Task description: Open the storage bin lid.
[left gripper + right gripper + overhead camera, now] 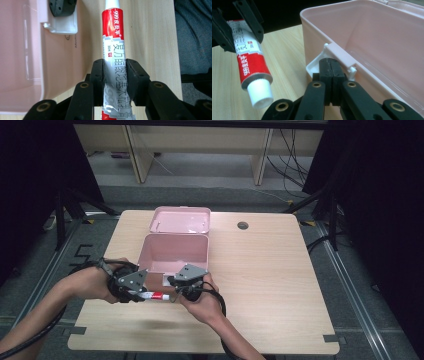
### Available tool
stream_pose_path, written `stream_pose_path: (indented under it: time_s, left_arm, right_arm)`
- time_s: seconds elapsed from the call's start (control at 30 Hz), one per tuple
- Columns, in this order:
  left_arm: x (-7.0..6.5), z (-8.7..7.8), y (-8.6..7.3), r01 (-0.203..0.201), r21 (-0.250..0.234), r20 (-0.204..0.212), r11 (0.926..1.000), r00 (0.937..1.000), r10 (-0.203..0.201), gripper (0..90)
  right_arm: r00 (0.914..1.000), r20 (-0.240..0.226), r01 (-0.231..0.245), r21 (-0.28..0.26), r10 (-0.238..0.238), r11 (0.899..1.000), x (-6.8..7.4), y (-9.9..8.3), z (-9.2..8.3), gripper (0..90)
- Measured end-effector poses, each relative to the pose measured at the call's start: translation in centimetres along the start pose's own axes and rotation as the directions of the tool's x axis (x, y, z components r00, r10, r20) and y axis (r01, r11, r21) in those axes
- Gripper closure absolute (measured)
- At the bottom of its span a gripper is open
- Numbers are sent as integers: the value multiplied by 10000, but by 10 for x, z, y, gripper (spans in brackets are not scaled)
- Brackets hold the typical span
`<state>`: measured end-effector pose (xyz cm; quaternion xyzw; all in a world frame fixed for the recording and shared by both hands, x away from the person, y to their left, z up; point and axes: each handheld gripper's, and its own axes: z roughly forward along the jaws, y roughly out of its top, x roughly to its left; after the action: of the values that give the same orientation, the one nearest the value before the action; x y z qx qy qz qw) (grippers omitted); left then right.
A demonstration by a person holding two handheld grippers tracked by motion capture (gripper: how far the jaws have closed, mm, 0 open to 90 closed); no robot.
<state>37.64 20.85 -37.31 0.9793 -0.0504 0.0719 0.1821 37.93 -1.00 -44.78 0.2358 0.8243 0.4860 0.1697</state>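
My left gripper (115,70) is shut on a red and silver tube (113,37) with a white cap, holding it mid-body, level and just above the table. In the high view the tube (155,296) lies between both hands at the front of an open pink box (175,252). My right gripper (330,62) is shut, its tips against the white latch (339,53) on the box's front wall (374,37). The tube (252,62) hangs to its left, cap toward the camera. The left gripper view shows the box (22,50) left of the tube, and the latch (62,26).
The box's lid (181,219) lies folded back behind it. The wooden table (260,270) has a round cable hole (243,225) at the back right. Dark stands flank the table, and pale shelving and cables sit on the floor beyond.
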Motion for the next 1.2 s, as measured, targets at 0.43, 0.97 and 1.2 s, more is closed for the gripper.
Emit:
stream_pose_path:
  time_s: [0.43, 0.97, 1.2]
  left_arm:
    - [8, -10, -1, 34, -101, -200, 9999, 9998, -36, 685]
    - [14, -21, 0, -3, -176, -448, 9998, 9990, -5, 685]
    - [17, -25, 0, -16, -225, -534, 9997, 9986, 3, 685]
  right_arm:
    - [10000, 5, 5, 17, -5, 10000, 0, 0, 0, 900]
    - [10000, -27, 9, -2, -9, 10000, 0, 0, 0, 900]
    - [9999, 27, -137, -98, 137, 9999, 2, -1, 1, 900]
